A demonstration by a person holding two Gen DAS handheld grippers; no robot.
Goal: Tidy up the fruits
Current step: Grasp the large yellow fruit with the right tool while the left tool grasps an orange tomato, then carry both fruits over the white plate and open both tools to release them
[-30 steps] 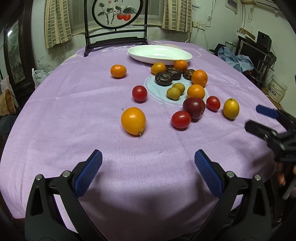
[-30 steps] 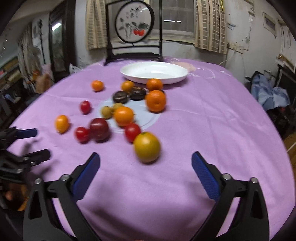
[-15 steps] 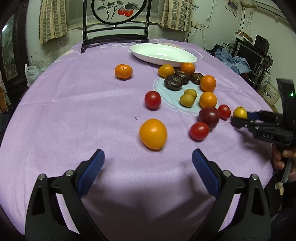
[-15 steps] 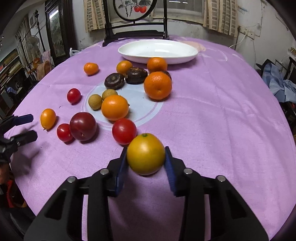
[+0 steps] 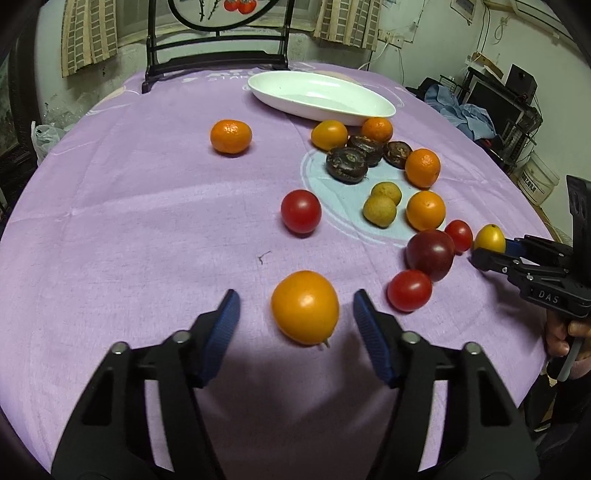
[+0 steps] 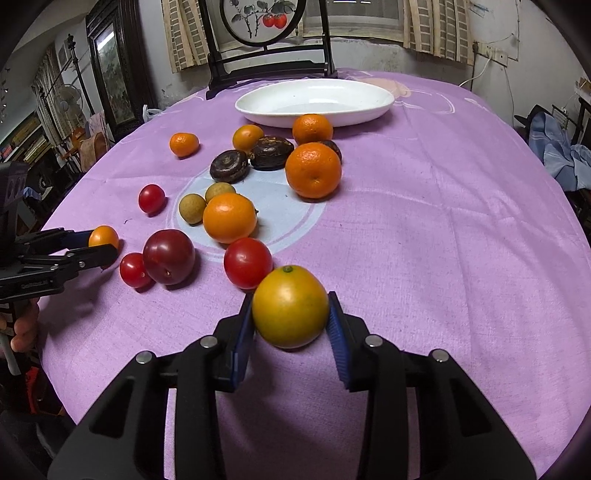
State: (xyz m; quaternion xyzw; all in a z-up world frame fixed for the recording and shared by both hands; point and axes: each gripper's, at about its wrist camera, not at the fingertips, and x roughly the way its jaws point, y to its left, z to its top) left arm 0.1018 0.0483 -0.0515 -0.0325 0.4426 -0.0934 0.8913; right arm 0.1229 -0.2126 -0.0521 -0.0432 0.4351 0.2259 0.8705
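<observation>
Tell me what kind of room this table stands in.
Most likely a lived-in home dining room: a round table under a purple tablecloth, a dark wooden chair with a painted panel, curtained windows, and household clutter along the walls.

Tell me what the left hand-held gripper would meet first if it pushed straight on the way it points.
The left hand-held gripper, its jaws closing, would meet the orange-yellow fruit lying between its pads but not yet pressed. Depth is unclear; it may hit the purple tablecloth under the fruit first.
</observation>
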